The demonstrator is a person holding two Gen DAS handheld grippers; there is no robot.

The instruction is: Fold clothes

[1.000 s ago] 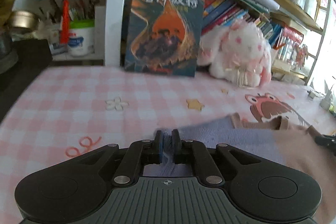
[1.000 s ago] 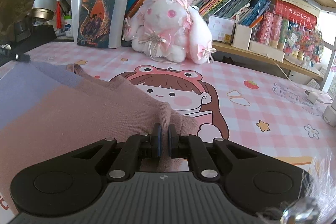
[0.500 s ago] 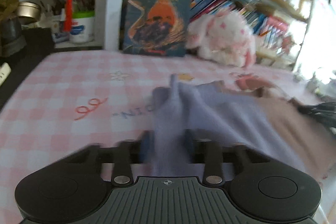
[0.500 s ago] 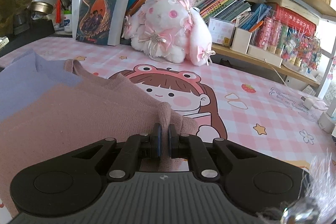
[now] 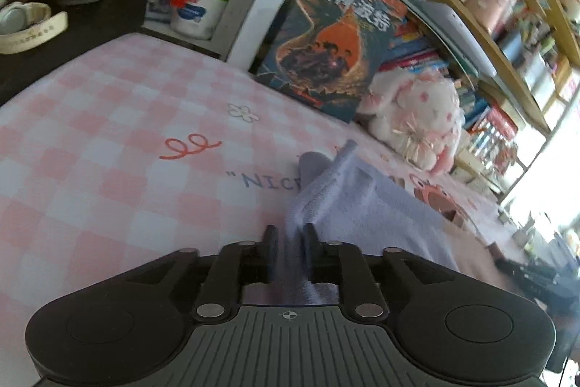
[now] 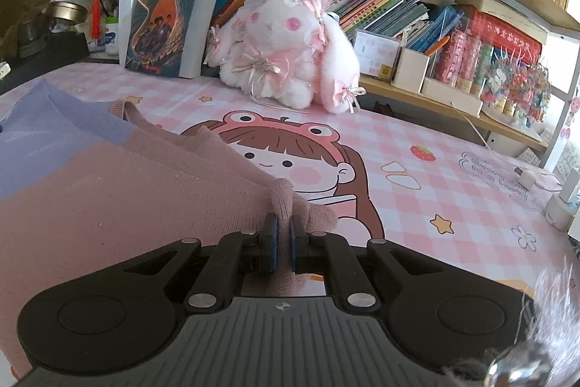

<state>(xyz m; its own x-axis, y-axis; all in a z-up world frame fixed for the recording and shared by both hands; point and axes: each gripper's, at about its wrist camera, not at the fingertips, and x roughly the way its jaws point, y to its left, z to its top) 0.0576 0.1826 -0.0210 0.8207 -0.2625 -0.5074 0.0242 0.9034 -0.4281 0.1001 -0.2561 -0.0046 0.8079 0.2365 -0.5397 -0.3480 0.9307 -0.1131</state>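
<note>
My left claw (image 5: 289, 234) points down at the pink checked bench (image 5: 108, 140), and its jaws are opening with the lilac end of the sweater (image 5: 362, 205) between them — the picture is too blurred to show whether the pads press on it. That lilac knit stands up in a ridge ahead of the fingers and runs off to the right, where it meets the dusty pink part of the same garment. My right claw (image 6: 284, 234) is clamped on a bunched corner of the sweater (image 6: 127, 198) at its pink end; a nub of knit pokes up between the pads. From that view the sweater spreads away to the left across the bench (image 6: 435, 176), pink near me and lilac farther off, partly covering the cartoon girl in a frog hat (image 6: 286, 155) printed on the cover. Behind it, against the bookshelf (image 6: 362, 2), sit a white and pink plush rabbit (image 6: 286, 49) and an upright book (image 6: 170, 13) with an orange and blue cover — both well apart from the garment.
</note>
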